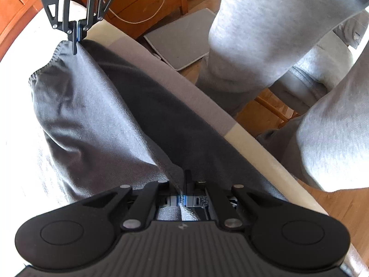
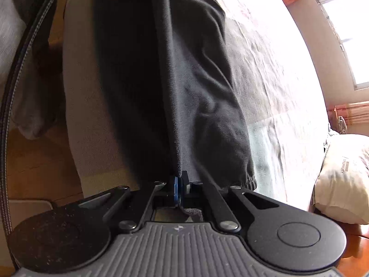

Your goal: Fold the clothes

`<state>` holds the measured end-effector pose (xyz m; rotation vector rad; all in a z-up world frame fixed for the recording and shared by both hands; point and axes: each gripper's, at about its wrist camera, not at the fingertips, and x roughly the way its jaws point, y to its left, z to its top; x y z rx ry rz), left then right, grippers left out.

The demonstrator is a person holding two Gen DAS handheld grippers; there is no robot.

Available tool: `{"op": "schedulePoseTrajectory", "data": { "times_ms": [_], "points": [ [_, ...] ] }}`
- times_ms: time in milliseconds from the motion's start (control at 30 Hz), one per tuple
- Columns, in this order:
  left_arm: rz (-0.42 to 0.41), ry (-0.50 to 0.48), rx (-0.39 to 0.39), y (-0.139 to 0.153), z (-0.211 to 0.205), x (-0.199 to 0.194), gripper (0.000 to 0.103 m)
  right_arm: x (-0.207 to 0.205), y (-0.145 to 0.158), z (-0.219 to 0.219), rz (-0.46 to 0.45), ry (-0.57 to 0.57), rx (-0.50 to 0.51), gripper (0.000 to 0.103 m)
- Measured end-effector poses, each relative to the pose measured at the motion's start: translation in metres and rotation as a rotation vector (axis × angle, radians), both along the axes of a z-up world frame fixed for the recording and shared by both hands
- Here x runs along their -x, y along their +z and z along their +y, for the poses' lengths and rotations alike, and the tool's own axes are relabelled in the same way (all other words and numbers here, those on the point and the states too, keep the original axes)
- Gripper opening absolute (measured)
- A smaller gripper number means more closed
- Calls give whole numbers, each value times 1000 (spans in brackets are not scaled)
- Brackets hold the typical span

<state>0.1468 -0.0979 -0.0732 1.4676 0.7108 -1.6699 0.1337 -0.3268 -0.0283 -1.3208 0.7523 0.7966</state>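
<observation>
Dark grey garment [image 1: 96, 115], likely sweatpants, stretched taut between both grippers, long axis running straight from one to the other. Left gripper [image 1: 183, 199] pressed together, pinching a folded fabric edge right at its fingertips; cloth runs forward and away from there. Right gripper [image 1: 75, 37] at far end of same span in left wrist view, also clamped down, pinching the elastic cuffed end [image 1: 43, 67] of the garment. Same hold confirmed in right wrist view: right gripper [image 2: 181, 190] shut tight on a seam edge, dark fabric [image 2: 175, 80] stretching away ahead of the fingertips.

Garment lying partly on bed [image 2: 265, 73], sheet pale and blown out by window light [image 2: 352, 27]; near edge draped along mattress side [image 1: 175, 85], toward the person's legs in light grey trousers [image 1: 265, 30]. Pillow [image 2: 343, 175] off to right of right gripper, well apart from garment. Floor mat [image 1: 182, 43] and wooden cabinet [image 1: 143, 2] beyond bed edge, with a white cable [image 1: 159, 11] in front.

Judgement: each hand holds one end of a single long strip, so neither is nearer; the next fold turns on bringing one end along that axis toward the other. Risk: cloth slipping off the bed edge toward the legs if tension drops.
</observation>
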Motion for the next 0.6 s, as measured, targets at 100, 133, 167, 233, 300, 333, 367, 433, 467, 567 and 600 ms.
{"op": "schedulePoseTrajectory", "data": {
  "times_ms": [100, 133, 167, 233, 300, 333, 367, 433, 467, 567, 600],
  "points": [
    [-8, 1, -10, -3, -8, -5, 0, 1, -6, 3, 6, 1, 23, 8],
    [-13, 1, -13, -5, -9, -8, 0, 1, -7, 4, 5, -4, 26, 9],
    [-18, 1, -17, -8, -10, -11, 0, 1, -6, 5, 3, -10, 25, 10],
    [-19, 10, -12, -11, -13, -12, 0, 1, 0, 6, 5, -32, 24, 12],
    [-14, 29, -9, -12, -15, -15, 0, 1, 10, 5, 18, -75, 22, 12],
    [-9, 44, -8, -11, -16, -17, 0, 1, 15, 3, 26, -101, 20, 12],
    [-10, 50, -6, -10, -18, -19, 0, 2, 21, 2, 35, -126, 19, 12],
    [-14, 60, 0, -8, -23, -24, 0, 1, 30, 0, 60, -198, 19, 12],
    [-16, 65, 3, -6, -25, -26, 0, 0, 35, -1, 67, -232, 18, 12],
    [-6, 119, 16, -7, -25, -29, 0, 1, 48, -7, 43, -278, -10, 12],
    [0, 139, 21, -7, -24, -30, 0, 3, 51, -6, 33, -264, -27, 12]
  ]
}}
